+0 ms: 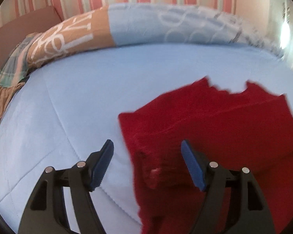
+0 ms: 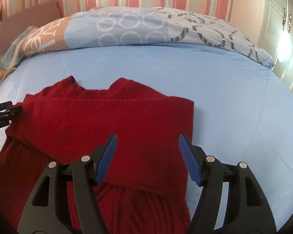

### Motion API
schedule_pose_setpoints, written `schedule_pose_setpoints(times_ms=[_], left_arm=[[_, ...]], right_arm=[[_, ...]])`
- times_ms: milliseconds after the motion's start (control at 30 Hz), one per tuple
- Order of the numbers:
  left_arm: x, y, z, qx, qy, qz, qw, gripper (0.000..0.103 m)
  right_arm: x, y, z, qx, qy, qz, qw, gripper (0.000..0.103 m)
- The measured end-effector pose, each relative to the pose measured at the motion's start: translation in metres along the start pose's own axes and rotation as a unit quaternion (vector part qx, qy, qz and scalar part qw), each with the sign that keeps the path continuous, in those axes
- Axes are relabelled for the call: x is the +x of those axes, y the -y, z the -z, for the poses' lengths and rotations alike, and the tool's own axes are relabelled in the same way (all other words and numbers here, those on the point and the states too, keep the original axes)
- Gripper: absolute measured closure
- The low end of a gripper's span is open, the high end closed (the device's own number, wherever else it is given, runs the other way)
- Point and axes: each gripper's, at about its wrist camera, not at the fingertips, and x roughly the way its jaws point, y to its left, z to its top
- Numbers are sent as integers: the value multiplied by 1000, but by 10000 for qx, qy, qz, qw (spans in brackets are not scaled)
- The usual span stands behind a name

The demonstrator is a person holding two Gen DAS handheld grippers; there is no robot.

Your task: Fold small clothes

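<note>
A small red knitted sweater [image 2: 107,120] lies flat on the light blue bed sheet [image 2: 214,89], neck away from me, with both sleeves folded across its chest. In the left wrist view the sweater [image 1: 214,126] fills the lower right. My left gripper [image 1: 147,163] is open, its jaws straddling the sweater's left edge just above the fabric. It also shows at the left edge of the right wrist view [image 2: 7,109]. My right gripper [image 2: 147,158] is open and empty, hovering over the sweater's right half above the folded sleeve.
A patterned blue and tan duvet [image 2: 146,27] is bunched along the far side of the bed. A plaid pillow [image 1: 15,62] lies at the far left by the headboard [image 1: 19,27]. Striped wallpaper is behind. A white cabinet [image 2: 283,25] stands at the right.
</note>
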Motion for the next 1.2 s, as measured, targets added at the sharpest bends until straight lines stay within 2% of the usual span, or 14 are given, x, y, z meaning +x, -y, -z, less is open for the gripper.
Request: schedule_pose_setpoints(times_ms=[100, 267, 367, 500, 567, 667, 767, 833, 933, 1033, 1100, 1200], left_arm=[[12, -16, 10, -124, -169, 1, 9998, 29], [4, -25, 8, -233, -123, 12, 9997, 30], [-26, -19, 12, -199, 138, 374, 9990, 30], [-61, 1, 31, -37, 409, 910, 9950, 27], [-65, 12, 39, 39, 383, 986, 9944, 27], [-66, 23, 53, 28, 270, 1259, 9917, 27], [-69, 26, 59, 21, 245, 1275, 9915, 26], [-72, 28, 62, -25, 204, 1297, 9913, 23], [-80, 28, 68, -14, 273, 1123, 9933, 14], [-91, 28, 73, 25, 336, 971, 9947, 10], [-99, 26, 77, -14, 333, 947, 9949, 4], [-114, 22, 87, -84, 256, 919, 9954, 4]], right_arm=[[10, 3, 2, -3, -136, 36, 9999, 36], [30, 19, 7, 121, -380, 244, 9989, 37], [18, 32, 7, 307, -242, 242, 9989, 37], [-6, 27, 19, 200, -46, -197, 9996, 37], [-11, 17, 25, 18, -56, -277, 9996, 37], [-1, 9, 32, -128, -299, -280, 9991, 37], [14, 11, 38, -135, -542, -242, 9981, 37], [18, 14, 38, -23, -551, -299, 9980, 37], [15, 12, 37, -57, -512, -279, 9983, 37], [-5, 9, 37, -69, -260, -496, 9984, 36], [-24, 6, 39, -50, -36, -544, 9985, 23], [-59, -4, 50, -94, 265, -623, 9977, 20]])
